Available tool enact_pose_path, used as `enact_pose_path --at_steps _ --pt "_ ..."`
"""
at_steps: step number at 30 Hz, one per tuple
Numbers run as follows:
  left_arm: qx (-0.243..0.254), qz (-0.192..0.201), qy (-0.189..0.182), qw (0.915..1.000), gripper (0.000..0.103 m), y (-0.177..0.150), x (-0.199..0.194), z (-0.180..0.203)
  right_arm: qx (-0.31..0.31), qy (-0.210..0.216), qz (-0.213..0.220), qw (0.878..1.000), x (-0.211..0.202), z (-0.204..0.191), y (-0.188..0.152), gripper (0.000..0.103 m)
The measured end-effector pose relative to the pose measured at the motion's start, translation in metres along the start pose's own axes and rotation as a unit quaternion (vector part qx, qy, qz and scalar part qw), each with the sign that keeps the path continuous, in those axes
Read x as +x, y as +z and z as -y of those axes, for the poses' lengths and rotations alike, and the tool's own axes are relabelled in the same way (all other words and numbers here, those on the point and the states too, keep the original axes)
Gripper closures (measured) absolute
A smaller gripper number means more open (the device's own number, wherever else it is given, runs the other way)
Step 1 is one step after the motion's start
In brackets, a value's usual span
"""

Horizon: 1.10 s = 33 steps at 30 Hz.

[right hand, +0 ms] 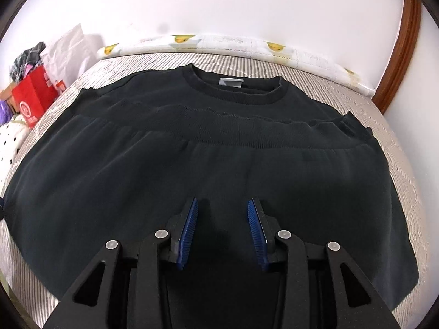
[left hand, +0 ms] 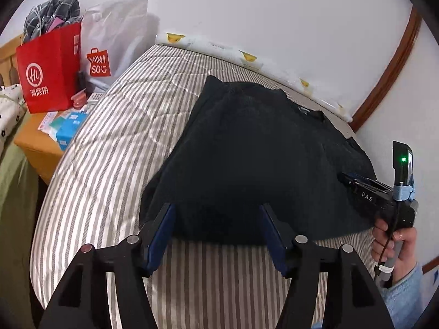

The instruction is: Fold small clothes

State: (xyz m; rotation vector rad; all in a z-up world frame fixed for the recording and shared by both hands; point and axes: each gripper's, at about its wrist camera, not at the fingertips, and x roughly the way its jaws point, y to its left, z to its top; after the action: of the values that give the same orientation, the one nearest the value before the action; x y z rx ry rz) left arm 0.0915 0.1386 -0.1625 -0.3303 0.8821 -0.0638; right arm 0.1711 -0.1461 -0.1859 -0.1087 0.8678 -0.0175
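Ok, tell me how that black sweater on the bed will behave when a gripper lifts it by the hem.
The black sweater looks like soft knit lying in folds, so it will probably droop from the pinch point rather than hold shape. It spreads wide across the striped bedcover, so one grip likely leaves most of it dragging. The ribbed texture suggests it should not slip easily from the pads.

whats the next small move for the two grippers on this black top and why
Probably lower both grippers onto the near hem and pinch it. The black top lies flat on the striped bed, collar far. The left gripper and right gripper both stand open with nothing between their pads.
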Motion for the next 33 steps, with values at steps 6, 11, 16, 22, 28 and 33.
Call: enact_pose_path --at_steps 6,11,16,22,28,33 --pt "-0.027 -0.023 -0.044 0.9984 0.043 -0.025 0.001 -0.009 0.002 -0.007 0.01 1.0 -0.014 -0.003 -0.028 0.065" --pt "-0.053 -0.017 -0.069 0.9961 0.043 -0.04 0.006 -0.016 -0.003 -0.011 0.024 1.0 -0.027 -0.006 -0.044 0.065" --pt "-0.085 -0.012 -0.097 0.9915 0.043 -0.039 0.009 -0.019 -0.004 -0.013 0.044 0.999 -0.041 -0.007 -0.06 0.065" --pt "-0.107 0.0 -0.108 0.9884 0.043 -0.033 0.018 -0.019 -0.009 -0.021 0.063 0.998 -0.055 -0.01 -0.079 0.065" --pt "-0.136 0.016 -0.112 0.9842 0.043 -0.023 0.029 -0.02 -0.038 -0.036 0.074 0.996 -0.066 -0.017 -0.092 0.065" --pt "-0.149 0.027 -0.092 0.9841 0.045 -0.016 0.035 -0.013 -0.034 -0.028 0.079 0.996 -0.075 -0.013 -0.097 0.065"
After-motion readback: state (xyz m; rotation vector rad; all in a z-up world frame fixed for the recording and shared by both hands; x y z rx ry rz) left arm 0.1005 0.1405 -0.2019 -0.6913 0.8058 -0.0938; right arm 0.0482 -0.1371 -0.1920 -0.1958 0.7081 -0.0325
